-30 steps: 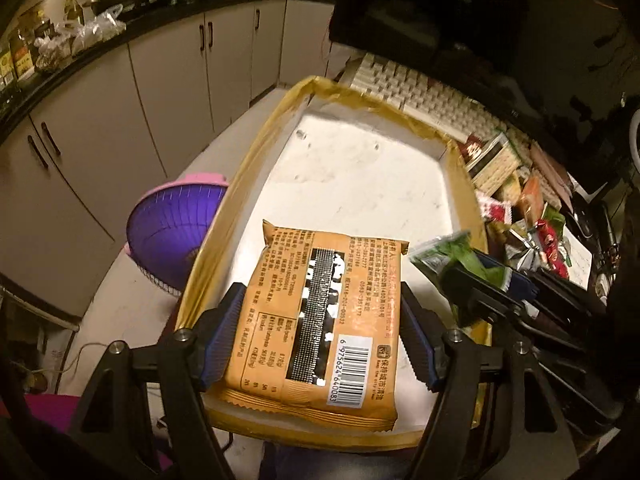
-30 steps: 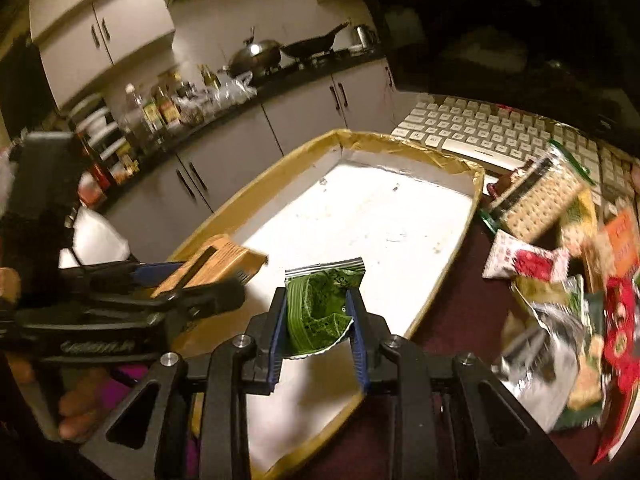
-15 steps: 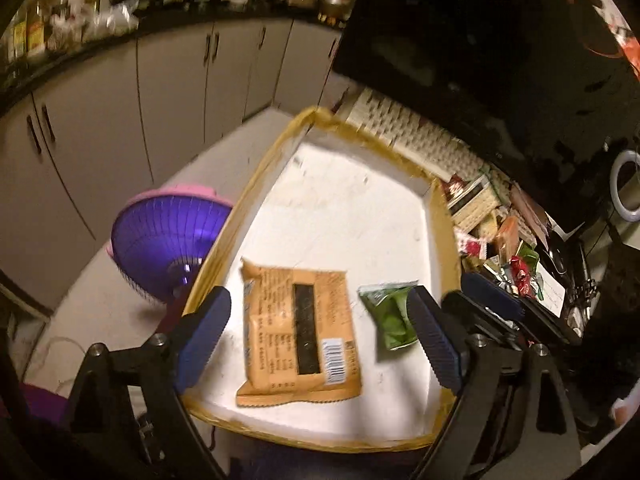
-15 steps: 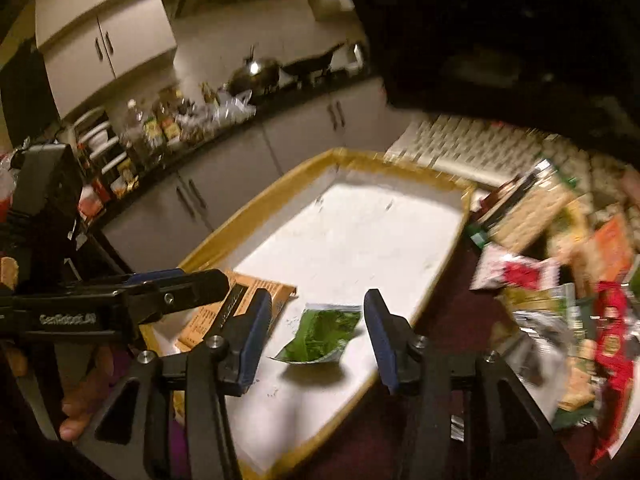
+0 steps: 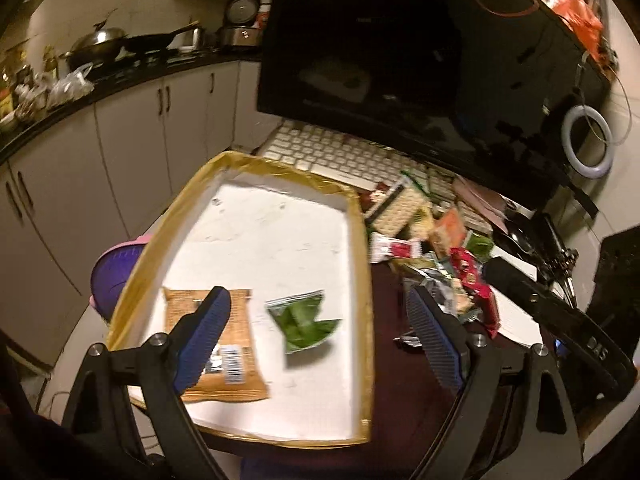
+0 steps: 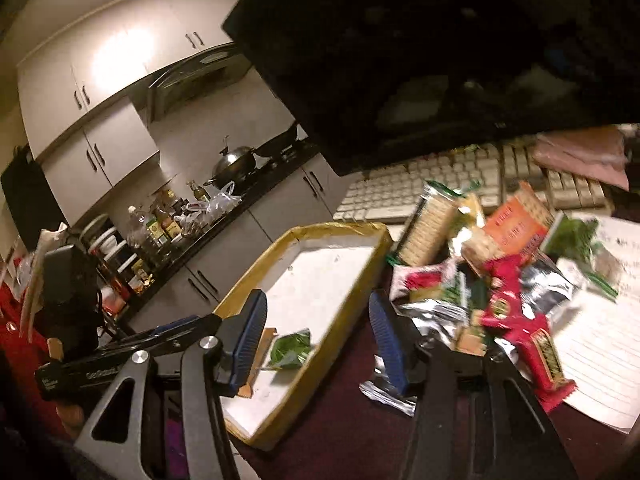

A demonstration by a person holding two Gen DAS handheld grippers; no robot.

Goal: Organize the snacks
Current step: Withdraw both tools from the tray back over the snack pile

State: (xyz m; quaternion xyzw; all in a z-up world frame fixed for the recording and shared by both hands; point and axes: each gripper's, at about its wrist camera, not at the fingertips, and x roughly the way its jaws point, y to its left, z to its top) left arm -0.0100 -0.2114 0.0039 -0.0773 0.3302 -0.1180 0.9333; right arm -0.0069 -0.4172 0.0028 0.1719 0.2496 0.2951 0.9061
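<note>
Snacks: 2 pkts in tray [image 5: 362, 264], 1 orange [image 5: 236, 364], 1 green [image 5: 304, 322].

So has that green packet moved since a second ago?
Yes. The green packet left the right gripper, whose jaws have just been opening, and lies flat in the tray.

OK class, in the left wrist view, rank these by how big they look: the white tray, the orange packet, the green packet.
1. white tray, clearly the largest.
2. orange packet, partly hidden behind a gripper finger.
3. green packet, the smallest; it lies beside the orange one, so nearness hardly skews this.
</note>
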